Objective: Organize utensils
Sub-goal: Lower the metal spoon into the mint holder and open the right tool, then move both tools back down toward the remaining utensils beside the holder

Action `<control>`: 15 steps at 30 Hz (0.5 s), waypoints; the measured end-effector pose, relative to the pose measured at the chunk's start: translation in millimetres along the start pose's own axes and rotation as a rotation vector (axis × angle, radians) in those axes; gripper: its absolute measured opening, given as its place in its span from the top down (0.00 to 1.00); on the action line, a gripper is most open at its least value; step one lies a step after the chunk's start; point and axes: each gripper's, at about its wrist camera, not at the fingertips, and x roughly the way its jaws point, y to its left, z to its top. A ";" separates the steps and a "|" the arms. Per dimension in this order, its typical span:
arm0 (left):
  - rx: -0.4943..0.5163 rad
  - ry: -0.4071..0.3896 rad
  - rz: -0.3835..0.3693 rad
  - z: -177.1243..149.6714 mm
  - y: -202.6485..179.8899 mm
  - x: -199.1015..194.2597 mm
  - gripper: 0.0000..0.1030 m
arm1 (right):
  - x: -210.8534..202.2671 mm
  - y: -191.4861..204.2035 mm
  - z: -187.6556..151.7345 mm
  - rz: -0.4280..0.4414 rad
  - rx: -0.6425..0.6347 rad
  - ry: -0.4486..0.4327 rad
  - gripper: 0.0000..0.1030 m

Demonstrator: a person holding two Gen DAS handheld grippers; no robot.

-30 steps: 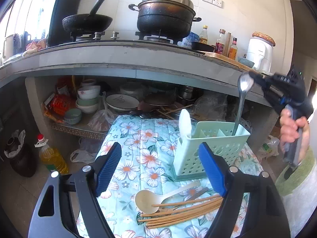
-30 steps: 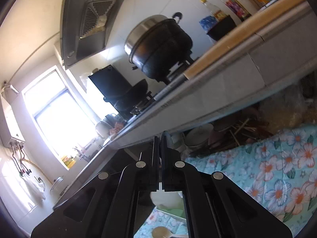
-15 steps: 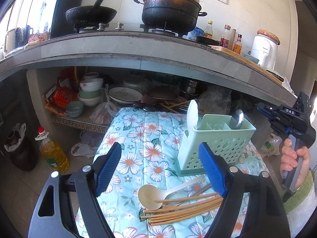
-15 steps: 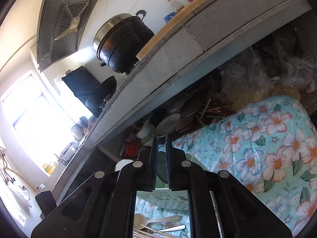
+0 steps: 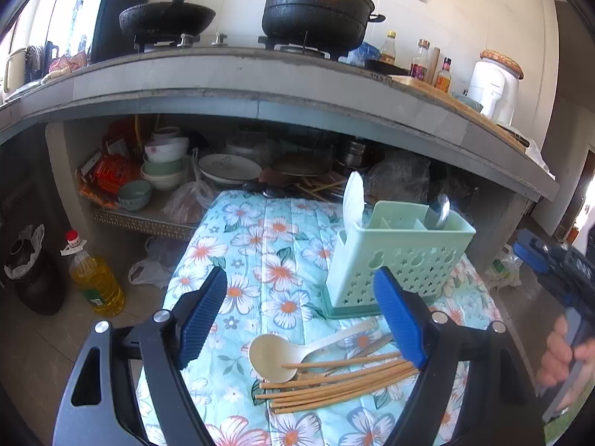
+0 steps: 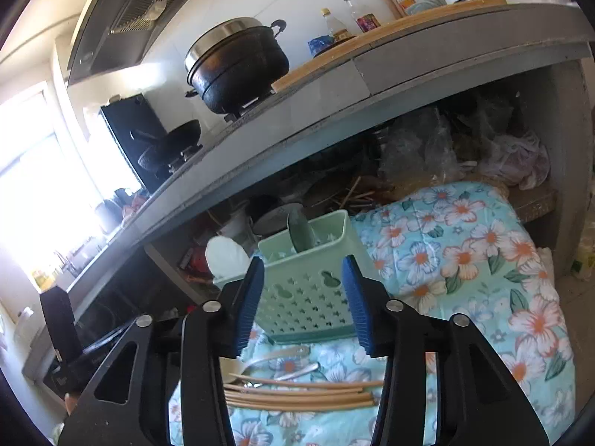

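Both empty: left hand-held gripper spread, right hand-held gripper opening; chopsticks partly hidden.

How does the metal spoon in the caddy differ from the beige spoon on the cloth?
The metal spoon stands upright inside the green caddy; the beige spoon lies flat on the cloth beside the chopsticks. The metal spoon is shiny and dark, the beige spoon matte and pale. Neither is in a gripper.
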 end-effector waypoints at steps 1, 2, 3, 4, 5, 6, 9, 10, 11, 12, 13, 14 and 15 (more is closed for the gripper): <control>-0.001 0.008 0.002 -0.7 0.2 0.8 0.23 | -2.0 4.9 -7.7 -0.028 -0.018 0.008 0.47; -0.003 0.017 0.003 -2.0 0.0 1.8 0.23 | -3.3 9.2 -15.0 -0.053 -0.040 0.018 0.41; -0.003 0.023 0.006 -3.7 -0.2 2.3 0.23 | -4.2 13.3 -21.4 -0.073 -0.063 0.025 0.38; -0.004 0.027 0.009 -4.8 -0.3 2.5 0.23 | -3.9 16.8 -27.5 -0.097 -0.084 0.036 0.35; -0.006 0.031 0.014 -6.5 0.1 2.8 0.23 | -2.3 20.6 -33.7 -0.136 -0.105 0.052 0.28; -0.010 0.035 0.020 -8.0 0.5 2.9 0.23 | -1.1 23.5 -39.3 -0.168 -0.125 0.066 0.23; -0.028 0.050 0.040 -13.4 3.1 3.6 0.23 | 4.1 30.9 -57.7 -0.249 -0.194 0.099 0.11; -0.035 0.056 0.045 -15.3 4.3 3.6 0.23 | 5.7 33.3 -63.0 -0.278 -0.220 0.109 0.10; -0.045 0.065 0.051 -17.4 5.6 3.7 0.23 | 7.9 35.7 -68.3 -0.313 -0.246 0.118 0.08; -0.052 0.070 0.055 -18.5 7.6 3.8 0.23 | 8.2 38.4 -73.3 -0.333 -0.266 0.125 0.08; -0.055 0.073 0.058 -19.4 9.3 3.7 0.23 | 9.2 40.0 -77.9 -0.347 -0.284 0.136 0.08; -0.056 0.075 0.064 -21.0 10.2 3.3 0.23 | 10.0 41.3 -82.5 -0.361 -0.298 0.149 0.08; -0.055 0.077 0.070 -22.4 10.9 2.8 0.23 | 12.3 42.6 -86.6 -0.381 -0.316 0.164 0.08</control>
